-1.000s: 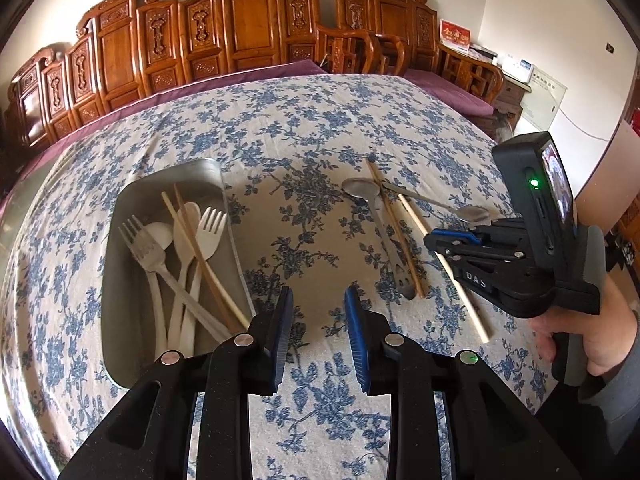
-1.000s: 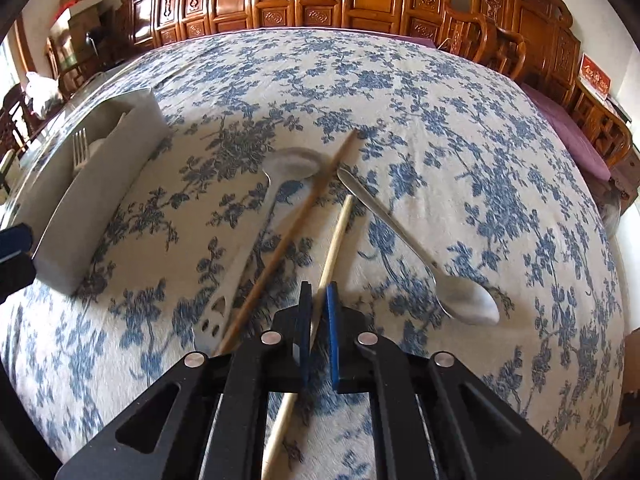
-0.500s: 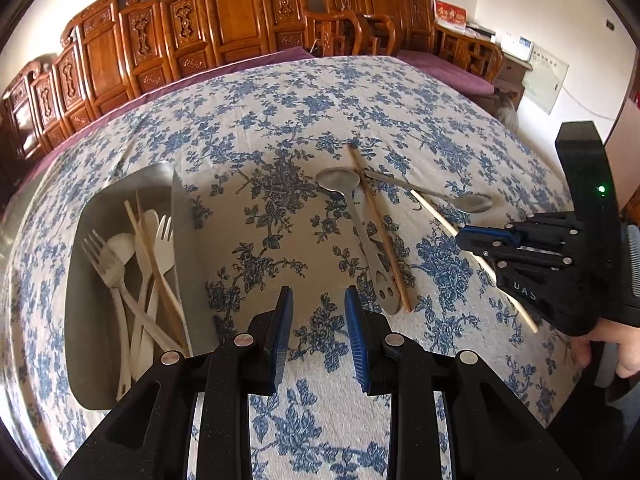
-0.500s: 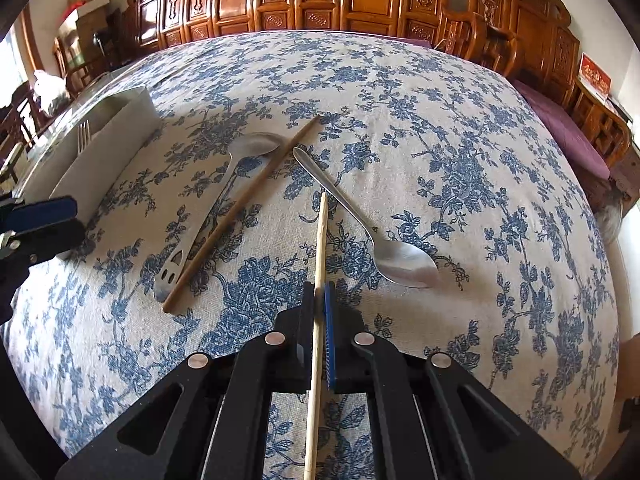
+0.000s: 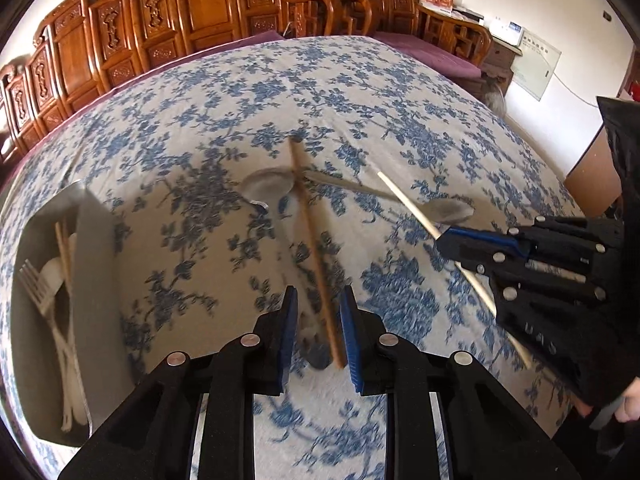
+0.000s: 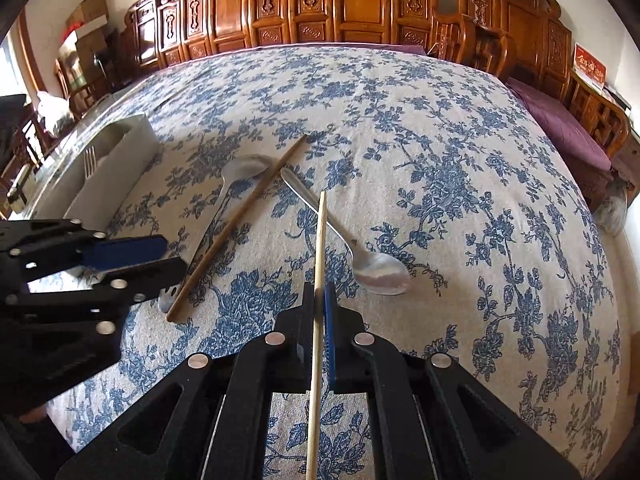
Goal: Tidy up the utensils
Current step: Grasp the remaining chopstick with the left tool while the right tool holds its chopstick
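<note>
Two hand-held grippers angled down over the table

The left gripper [image 5: 318, 312] points steeply down, its blue-padded jaws closing with a narrow gap left; a brown chopstick [image 5: 316, 256] lies in the gap, the pads not pressing it. The right gripper [image 6: 319, 300], also tilted steeply down, has its jaws clamped on a pale chopstick [image 6: 319, 248] that juts out past its fingertips. In the left view it sits low at the right edge, with part of the person's hand [image 5: 624, 404] gripping its handle.
</note>
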